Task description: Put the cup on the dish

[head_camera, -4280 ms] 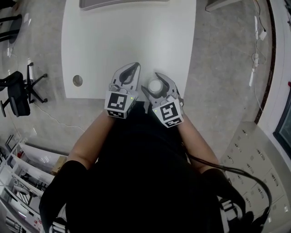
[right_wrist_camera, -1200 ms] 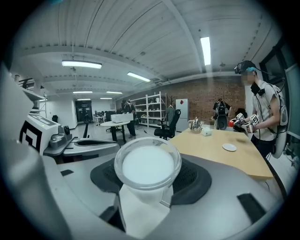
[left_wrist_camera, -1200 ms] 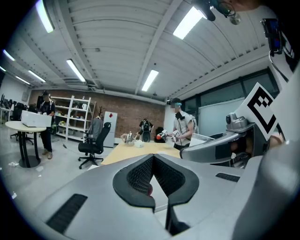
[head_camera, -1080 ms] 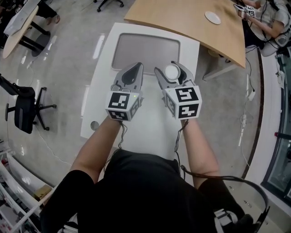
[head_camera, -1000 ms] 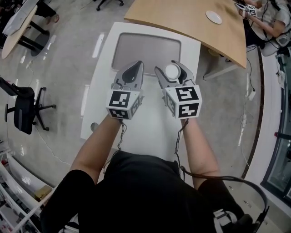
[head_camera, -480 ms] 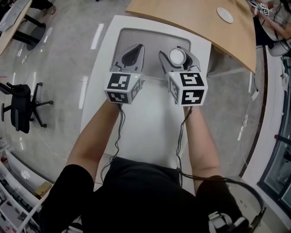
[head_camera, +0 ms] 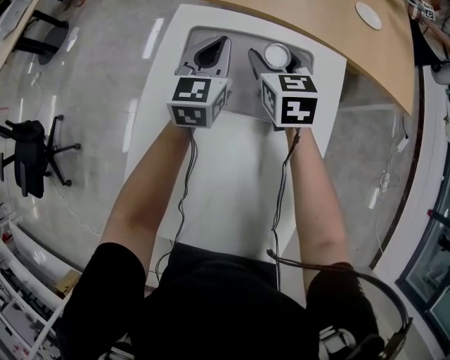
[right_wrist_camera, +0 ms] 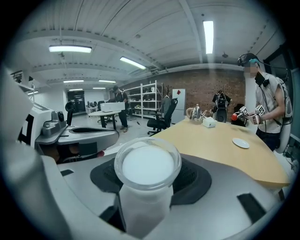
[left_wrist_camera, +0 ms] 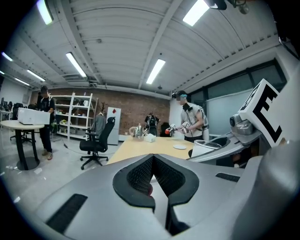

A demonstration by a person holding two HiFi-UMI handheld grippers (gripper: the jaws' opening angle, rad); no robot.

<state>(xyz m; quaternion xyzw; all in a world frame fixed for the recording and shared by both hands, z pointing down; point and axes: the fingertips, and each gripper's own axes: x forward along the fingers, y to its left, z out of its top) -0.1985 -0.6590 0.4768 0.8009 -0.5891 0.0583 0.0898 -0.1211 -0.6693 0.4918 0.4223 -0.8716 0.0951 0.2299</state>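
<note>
Above the far end of the white table [head_camera: 232,183], the right gripper [head_camera: 277,59] pinches the cup [right_wrist_camera: 146,168] below its rim, seemingly light, stiff, slippery plastic, well apart from the dish [head_camera: 368,14]; the left gripper [left_wrist_camera: 153,159] has its jaws pressed together.

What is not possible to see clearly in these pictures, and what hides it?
Cup, lower part: right gripper view, hidden between the jaws of the right gripper.
Dish: head view, too small for details.
Grey tray: head view, partly covered by the left gripper and right gripper.
</note>
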